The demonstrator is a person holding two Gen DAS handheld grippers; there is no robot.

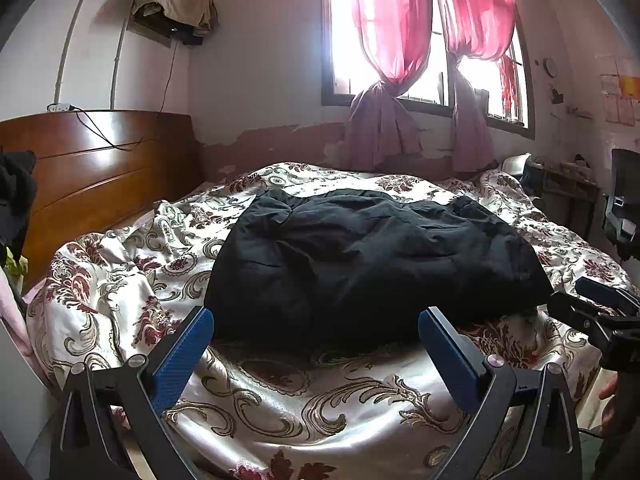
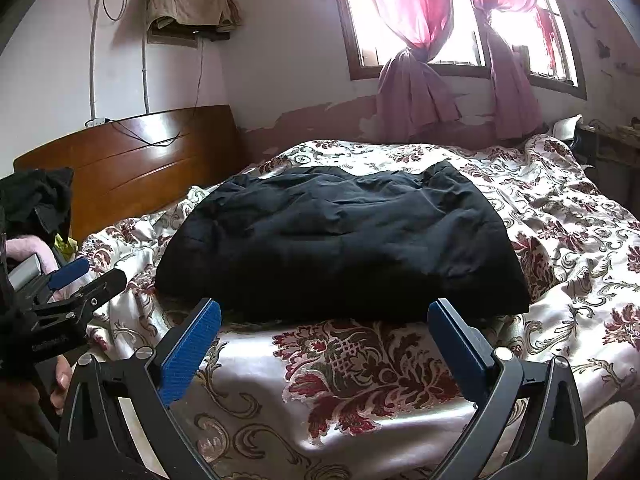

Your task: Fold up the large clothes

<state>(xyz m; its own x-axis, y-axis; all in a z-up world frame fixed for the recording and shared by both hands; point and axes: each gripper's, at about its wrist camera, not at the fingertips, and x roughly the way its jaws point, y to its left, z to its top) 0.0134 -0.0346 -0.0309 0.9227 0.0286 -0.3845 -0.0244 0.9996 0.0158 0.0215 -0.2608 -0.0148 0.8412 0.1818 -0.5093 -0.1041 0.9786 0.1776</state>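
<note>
Black and puffy, the folded garment (image 1: 372, 264) lies in a rumpled, roughly rectangular heap on the floral satin bedspread (image 1: 280, 400), about in the middle of the bed and well short of the wooden headboard (image 1: 100, 168) that stands beyond its left end. Relative to that garment, the left gripper (image 1: 316, 354) hovers just off its near edge, over bare bedspread, with its blue-padded fingers (image 1: 184, 356) spread wide and holding nothing; the near hem of the garment sits between and just beyond the two fingertips. The right gripper (image 2: 324, 344) hangs likewise just in front of the garment's near edge, its jaws wide apart and empty, the dark hem running across the gap between its pads (image 2: 190, 354). In the left wrist view the right gripper shows off the garment's near right corner; in the right wrist view the left gripper shows off its near left corner. Behind the garment, pink curtains (image 2: 416, 20) hang tied at a bright window (image 2: 476, 40).
</note>
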